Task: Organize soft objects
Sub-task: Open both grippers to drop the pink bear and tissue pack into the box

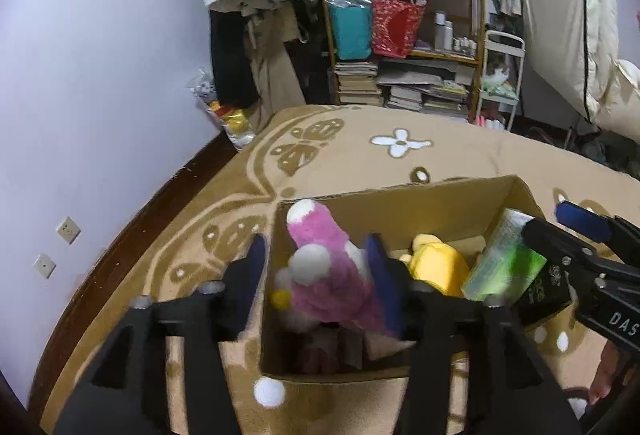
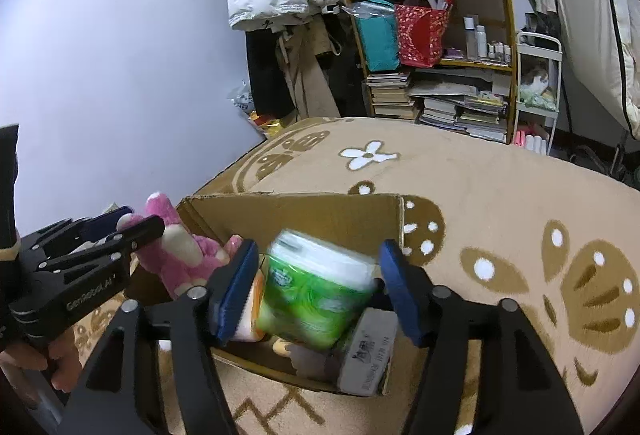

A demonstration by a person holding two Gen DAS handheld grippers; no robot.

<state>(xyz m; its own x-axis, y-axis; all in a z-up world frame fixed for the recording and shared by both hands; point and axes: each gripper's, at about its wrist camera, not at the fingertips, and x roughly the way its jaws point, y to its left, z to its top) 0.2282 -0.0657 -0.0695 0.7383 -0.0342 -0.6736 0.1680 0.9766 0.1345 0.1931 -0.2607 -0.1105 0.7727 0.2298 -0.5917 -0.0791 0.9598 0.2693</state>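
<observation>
The left tool [image 1: 316, 275] is held over the cardboard box [image 1: 400, 203], jaws parted and clear of the pink plush toy [image 1: 324, 275] between them, apparently so that it drops in. The right tool [image 2: 314, 289] is likewise spread around the green tissue pack [image 2: 316, 295], blurred, above the same box on the carpet [image 2: 500, 195].

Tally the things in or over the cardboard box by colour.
Pink: 1, the pink plush
Yellow: 1, the yellow plush
Green: 1, the green tissue pack
Grey: 1, the grey pack
Total: 4
</observation>
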